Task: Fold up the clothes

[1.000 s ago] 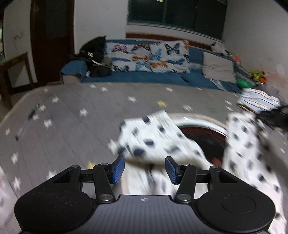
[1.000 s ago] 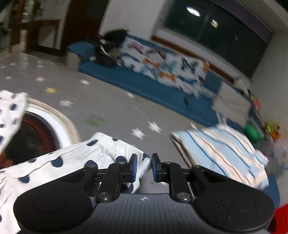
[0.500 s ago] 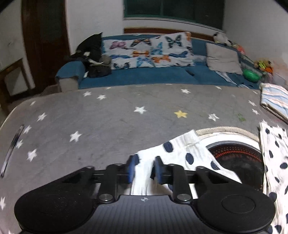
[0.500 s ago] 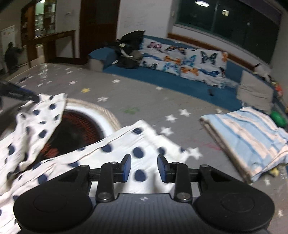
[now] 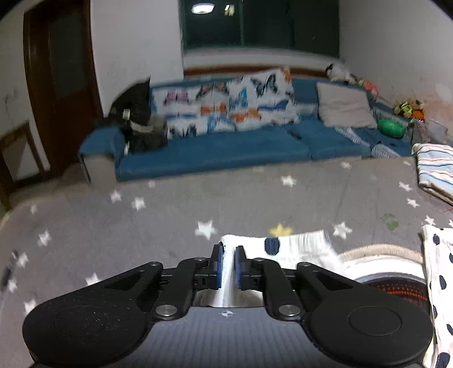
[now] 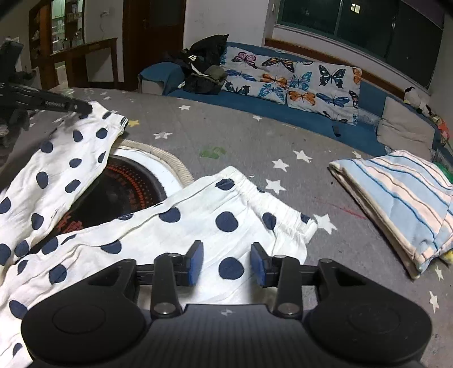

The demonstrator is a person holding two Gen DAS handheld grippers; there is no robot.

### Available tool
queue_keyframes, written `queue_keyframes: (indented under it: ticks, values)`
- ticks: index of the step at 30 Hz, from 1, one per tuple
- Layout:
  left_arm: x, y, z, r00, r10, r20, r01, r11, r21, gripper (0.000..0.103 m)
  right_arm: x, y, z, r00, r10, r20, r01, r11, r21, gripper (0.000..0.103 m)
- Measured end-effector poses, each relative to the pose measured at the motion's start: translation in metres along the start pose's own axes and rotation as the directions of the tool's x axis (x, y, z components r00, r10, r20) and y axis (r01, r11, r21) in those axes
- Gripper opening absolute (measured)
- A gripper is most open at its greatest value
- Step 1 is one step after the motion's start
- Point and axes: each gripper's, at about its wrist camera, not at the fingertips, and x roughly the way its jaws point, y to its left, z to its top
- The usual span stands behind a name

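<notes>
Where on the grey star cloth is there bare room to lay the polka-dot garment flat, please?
Bare cloth runs between the polka-dot garment and the blue sofa. Crowded: the folded striped cloth to the right, and the round heater opening between the garment's legs.

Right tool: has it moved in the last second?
Yes. The right tool let go and opened; the polka-dot pants leg it held now lies flat on the star-print cover, beside the round patterned disc.

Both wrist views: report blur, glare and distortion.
Left wrist view: motion-smeared, butterfly cushions streaked, left gripper sharp, ceiling light reflected in the window. Right wrist view: crisp on the polka-dot garment and right gripper; fisheye bends the sofa.
</notes>
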Motion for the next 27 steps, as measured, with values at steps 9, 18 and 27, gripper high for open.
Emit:
queue_keyframes:
  ticks: [9,18,27]
  values:
    - [-0.074,0.022,-0.029,1.0,-0.016,-0.012,0.016,0.999,-0.051,0.047,-0.002,0.006,0.003,1.0,-0.022,0.003,0.022,1.0,-0.02,0.042]
    - [-0.129,0.0,-0.112,0.994,-0.015,-0.107,0.017,1.0,0.018,0.046,-0.02,0.023,-0.004,1.0,-0.008,0.014,0.008,0.999,-0.034,0.047]
    - [-0.133,-0.018,-0.123,0.998,-0.016,-0.059,0.02,0.998,0.064,0.005,-0.03,0.039,-0.018,1.0,-0.001,0.001,0.001,0.999,-0.043,0.048]
